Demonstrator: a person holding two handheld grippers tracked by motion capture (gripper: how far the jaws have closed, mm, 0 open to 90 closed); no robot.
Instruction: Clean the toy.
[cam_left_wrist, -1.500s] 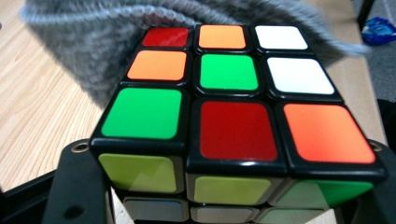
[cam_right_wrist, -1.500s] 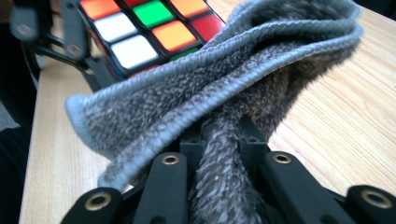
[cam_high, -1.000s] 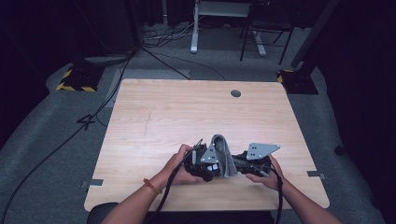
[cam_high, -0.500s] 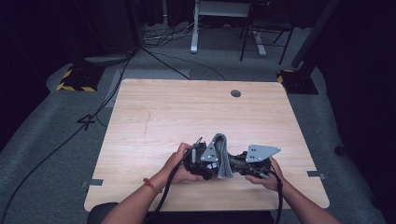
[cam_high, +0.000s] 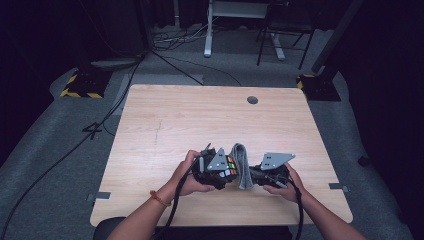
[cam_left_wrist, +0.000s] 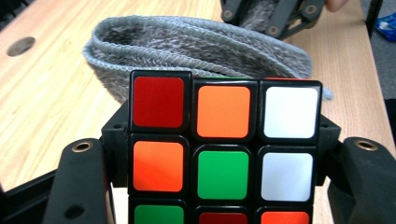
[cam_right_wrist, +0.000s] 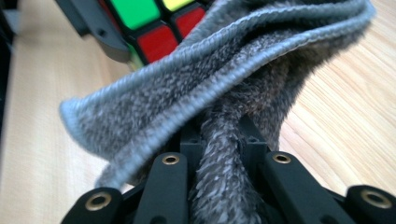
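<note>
Near the front edge of the worktop (cam_high: 165, 115), about midway along it, two hands side by side. In the left hand (cam_high: 187, 172), the left gripper (cam_left_wrist: 224, 154) clamped on a puzzle cube (cam_left_wrist: 224, 154), one black jaw pressed against each side of it; red, orange and white squares along the top row facing the camera, orange, green and white beneath (lowest row cut off by the frame). In the right hand (cam_high: 285, 181), the right gripper (cam_right_wrist: 219, 140) pinched narrow on a bunched fold of grey cloth (cam_right_wrist: 210, 93), pile squeezed up between the jaws. Cloth draped against the far side of the cube, touching it, stitched hem curling round; from the high view, standing as a grey band between the two grippers. Cube held just above the wood, left of the cloth, with green, yellow and red squares peeking past the hem in the right gripper view. Round hole (cam_high: 252, 100) in the worktop near the back edge, well apart from everything else. Cables trailing back off the front edge beside both forearms.
</note>
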